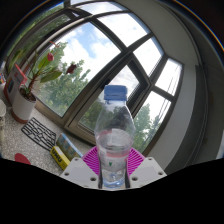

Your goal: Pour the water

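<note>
A clear plastic water bottle (114,135) with a blue cap stands upright between my two fingers. The magenta pads (92,160) press against its lower body on both sides, so my gripper (113,168) is shut on the bottle. The bottle looks lifted, with the window behind it. Water fills much of it. No cup or other vessel is in view.
A large window with dark frames (140,60) fills the background, with trees and sky outside. On the sill at the left stand a potted plant with red flowers (28,90), a black mesh item (38,132) and a yellow object (62,155).
</note>
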`<state>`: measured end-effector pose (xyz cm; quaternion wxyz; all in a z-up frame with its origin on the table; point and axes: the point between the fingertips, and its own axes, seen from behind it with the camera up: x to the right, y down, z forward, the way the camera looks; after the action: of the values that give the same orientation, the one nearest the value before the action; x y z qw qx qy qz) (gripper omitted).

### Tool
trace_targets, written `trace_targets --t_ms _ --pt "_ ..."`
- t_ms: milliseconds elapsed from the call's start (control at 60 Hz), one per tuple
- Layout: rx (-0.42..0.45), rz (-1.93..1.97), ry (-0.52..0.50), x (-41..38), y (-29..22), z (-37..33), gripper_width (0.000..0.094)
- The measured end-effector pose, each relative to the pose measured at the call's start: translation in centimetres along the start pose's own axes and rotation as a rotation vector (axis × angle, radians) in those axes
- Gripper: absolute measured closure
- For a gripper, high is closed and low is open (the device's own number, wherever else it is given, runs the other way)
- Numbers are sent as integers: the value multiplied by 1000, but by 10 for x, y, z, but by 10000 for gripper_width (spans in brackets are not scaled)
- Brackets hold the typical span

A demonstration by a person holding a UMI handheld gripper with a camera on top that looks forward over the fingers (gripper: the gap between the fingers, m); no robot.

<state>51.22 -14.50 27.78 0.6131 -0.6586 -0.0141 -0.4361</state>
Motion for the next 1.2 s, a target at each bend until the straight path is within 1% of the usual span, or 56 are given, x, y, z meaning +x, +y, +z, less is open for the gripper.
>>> trace_targets --t_ms 83,150,250,333,367,383,433,533,633,700,783,917,983,1067,1133,1150,1200 --pt "74 -256 109 11 -60 7 643" --pt "148 -464 170 8 -110 5 640" --pt "287 -803 219 -28 -175 -4 640" --pt "410 -1057 208 -77 -213 -15 639" --pt "451 -1149 190 -99 -221 -19 640" --pt "481 -1188 180 -115 -214 -13 640" --pt "524 -1323 150 -142 -224 -21 640" --pt "632 -1530 85 -200 -210 -28 637" --pt "701 -1638 36 -242 -199 -38 637" --pt "699 -1656 6 -260 -192 -40 637" --pt "701 -1656 -7 -266 -187 -39 637" --pt "694 -1515 -23 -253 -202 -39 634" --pt "673 -1331 -35 -230 -224 -40 634" --pt "634 -997 -68 -192 -259 -41 637" --pt "586 -681 -119 -158 -279 -46 635" --pt "573 -596 -145 -151 -282 -42 633" --pt "510 -337 -193 -131 -282 -37 637"
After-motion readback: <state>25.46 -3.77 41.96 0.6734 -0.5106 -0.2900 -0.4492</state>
